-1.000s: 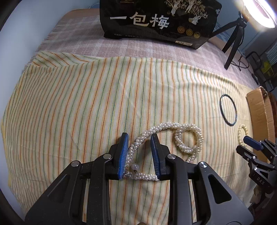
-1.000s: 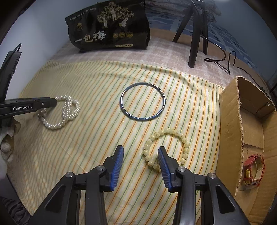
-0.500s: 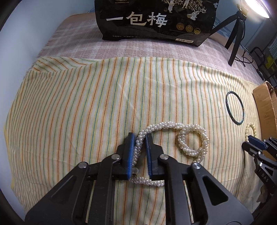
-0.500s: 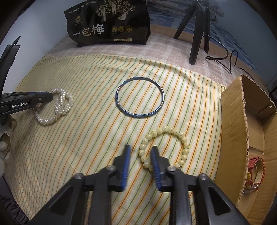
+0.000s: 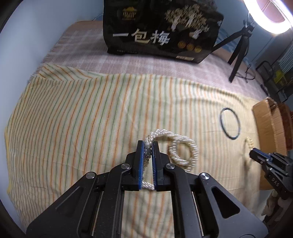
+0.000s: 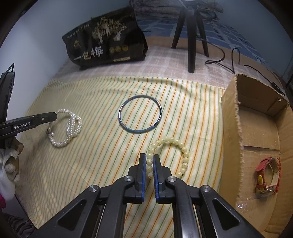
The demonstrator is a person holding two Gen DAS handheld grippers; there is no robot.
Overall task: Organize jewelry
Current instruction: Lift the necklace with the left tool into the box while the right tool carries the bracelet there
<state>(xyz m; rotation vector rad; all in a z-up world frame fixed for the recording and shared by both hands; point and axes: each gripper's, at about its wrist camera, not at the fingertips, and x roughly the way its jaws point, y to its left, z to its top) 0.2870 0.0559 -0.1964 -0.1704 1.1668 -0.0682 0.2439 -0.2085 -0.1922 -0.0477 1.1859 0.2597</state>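
— What do I have around the work area that isn't part of the job?

— I see a black snack bag (image 6: 105, 48) with pale Chinese lettering and a tree print standing at the far edge, on a pink checked blanket (image 5: 117, 61). A striped yellow cloth (image 6: 102, 95) overlaps that blanket. Right of the bag stands a black tripod (image 6: 190, 34); I can see a lit ring light (image 5: 269, 16) above it and a black cable (image 6: 228, 60) trailing beside its legs.

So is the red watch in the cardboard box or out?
In. The red watch lies on the floor of the cardboard box, inside its walls.
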